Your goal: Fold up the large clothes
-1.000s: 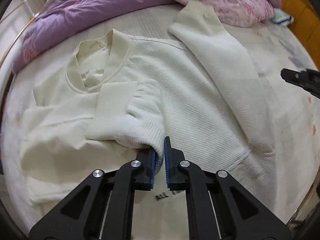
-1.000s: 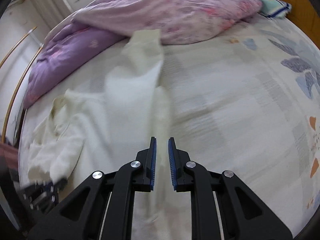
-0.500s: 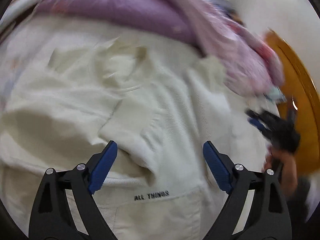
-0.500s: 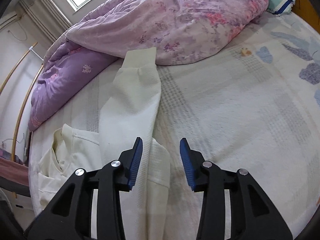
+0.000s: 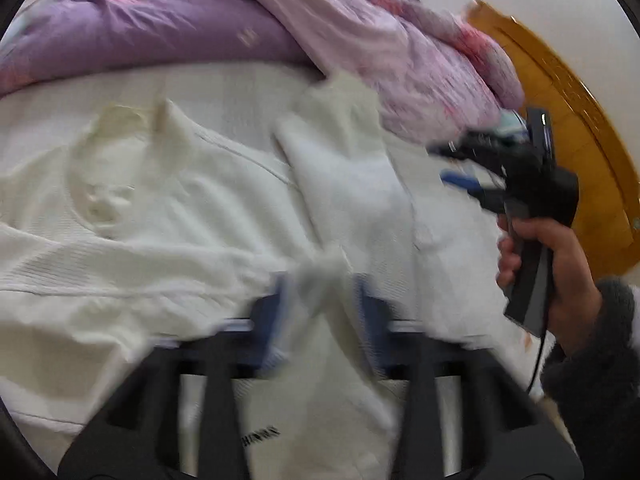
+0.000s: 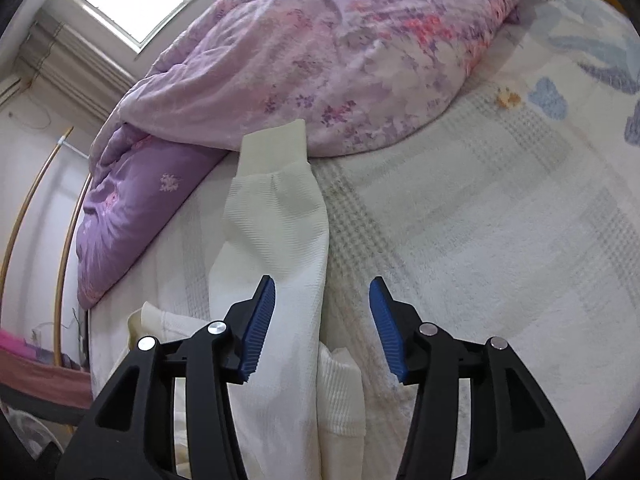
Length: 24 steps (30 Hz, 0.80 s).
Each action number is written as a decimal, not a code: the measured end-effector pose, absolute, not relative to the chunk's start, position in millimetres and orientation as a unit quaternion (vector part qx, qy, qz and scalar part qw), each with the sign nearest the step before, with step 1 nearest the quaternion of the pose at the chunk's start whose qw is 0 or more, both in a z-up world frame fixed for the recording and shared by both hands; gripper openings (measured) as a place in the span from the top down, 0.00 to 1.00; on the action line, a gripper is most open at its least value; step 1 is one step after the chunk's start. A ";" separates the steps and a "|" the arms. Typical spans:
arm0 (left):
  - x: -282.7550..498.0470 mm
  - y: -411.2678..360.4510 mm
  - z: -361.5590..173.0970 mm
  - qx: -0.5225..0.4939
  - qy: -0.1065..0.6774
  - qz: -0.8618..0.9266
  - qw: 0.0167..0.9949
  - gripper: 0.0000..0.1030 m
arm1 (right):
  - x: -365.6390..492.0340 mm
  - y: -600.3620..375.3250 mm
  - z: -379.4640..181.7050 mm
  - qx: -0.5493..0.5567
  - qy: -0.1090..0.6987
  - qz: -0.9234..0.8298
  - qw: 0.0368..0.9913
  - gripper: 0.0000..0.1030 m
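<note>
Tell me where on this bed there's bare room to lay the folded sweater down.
The widest free patch is the patterned bedsheet, bordered by the outstretched sleeve on one side and the pink quilt at the far end. It is crowded on the sleeve's other side, where the sweater is spread out up to the purple quilt.

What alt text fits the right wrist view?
The right tongs, jaws opening with blue pads clear of the fabric, hover over the cream sweater's outstretched sleeve on a pale patterned bedsheet. The sleeve's cuff reaches a heaped purple floral duvet; a window is upper left.
</note>
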<state>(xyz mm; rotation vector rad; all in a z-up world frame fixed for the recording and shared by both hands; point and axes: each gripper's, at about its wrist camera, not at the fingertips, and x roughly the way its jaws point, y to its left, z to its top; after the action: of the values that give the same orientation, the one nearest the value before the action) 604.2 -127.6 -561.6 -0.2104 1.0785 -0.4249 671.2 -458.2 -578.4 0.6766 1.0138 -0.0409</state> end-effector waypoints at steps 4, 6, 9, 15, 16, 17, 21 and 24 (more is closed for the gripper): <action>619.7 -51.9 -563.4 -0.245 0.495 -0.127 0.824 0.29 | 686.8 -456.1 -595.3 0.337 0.492 -0.008 0.802 0.53; 627.8 -25.0 -571.2 -0.270 0.506 -0.060 0.817 0.28 | 695.5 -453.3 -608.4 0.353 0.504 0.002 0.788 0.52; 648.0 -10.8 -598.1 -0.185 0.570 0.014 0.801 0.29 | 705.8 -447.8 -629.5 0.376 0.523 0.009 0.765 0.52; 673.5 0.2 -597.0 -0.130 0.566 0.057 0.812 0.30 | 705.3 -432.5 -624.4 0.345 0.502 0.029 0.793 0.97; 679.3 2.8 -598.5 -0.125 0.568 0.061 0.811 0.30 | 701.2 -430.9 -617.0 0.336 0.490 0.032 0.804 0.97; 685.5 11.3 -599.9 -0.122 0.570 0.063 0.810 0.30 | 694.8 -428.7 -605.6 0.322 0.475 0.037 0.818 0.97; 697.4 34.1 -605.4 -0.135 0.584 0.057 0.798 0.30 | 665.9 -404.3 -557.4 0.262 0.436 0.067 0.859 0.97; 694.4 51.9 -601.4 -0.159 0.585 0.060 0.793 0.30 | 639.0 -355.1 -524.8 0.197 0.430 0.129 0.871 0.97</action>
<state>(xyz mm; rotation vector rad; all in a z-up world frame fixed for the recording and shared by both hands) 694.4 51.9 -601.4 -0.3428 1.2581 0.1288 639.0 -355.1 -524.8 0.4126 0.8994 0.2698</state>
